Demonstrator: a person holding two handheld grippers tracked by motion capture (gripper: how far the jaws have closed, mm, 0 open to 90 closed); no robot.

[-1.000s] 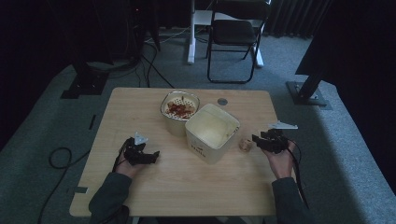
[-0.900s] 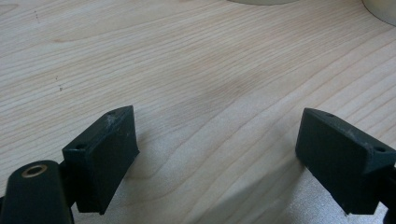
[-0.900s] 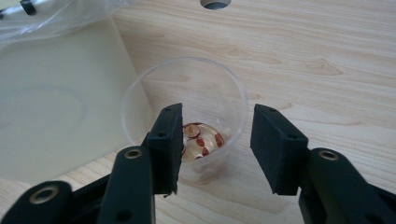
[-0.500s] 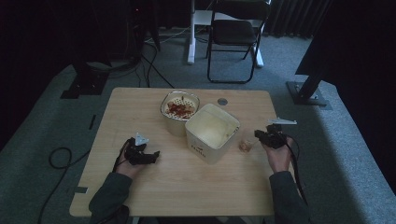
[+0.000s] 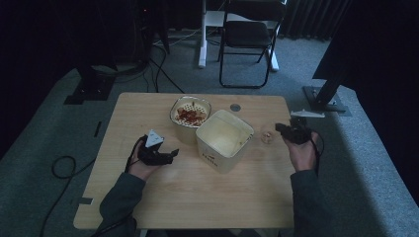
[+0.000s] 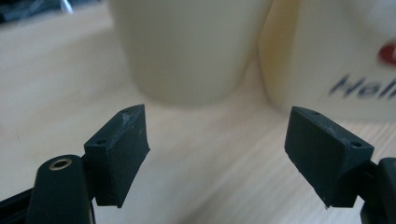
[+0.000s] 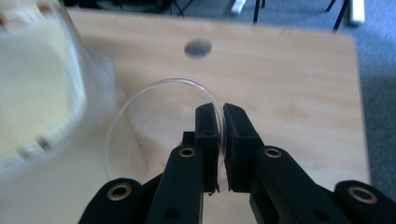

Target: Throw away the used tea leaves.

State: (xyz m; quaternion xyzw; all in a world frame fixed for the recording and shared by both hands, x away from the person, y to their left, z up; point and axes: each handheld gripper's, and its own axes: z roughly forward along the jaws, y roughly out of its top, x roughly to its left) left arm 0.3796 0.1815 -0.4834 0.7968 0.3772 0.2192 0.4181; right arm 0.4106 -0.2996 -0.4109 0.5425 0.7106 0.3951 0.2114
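Dim room, wooden table (image 5: 163, 197): right tool (image 7: 221, 114) is clamped on the rim of a clear glass dish (image 7: 140, 135) right of centre, left tool (image 6: 217, 149) open and empty; likely next, carry the dish level toward the cream container (image 5: 225, 140).

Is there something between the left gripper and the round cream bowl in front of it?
Nothing visible. The left gripper has open jaws with bare table between them, and the bowl stands just beyond, beside the square container.
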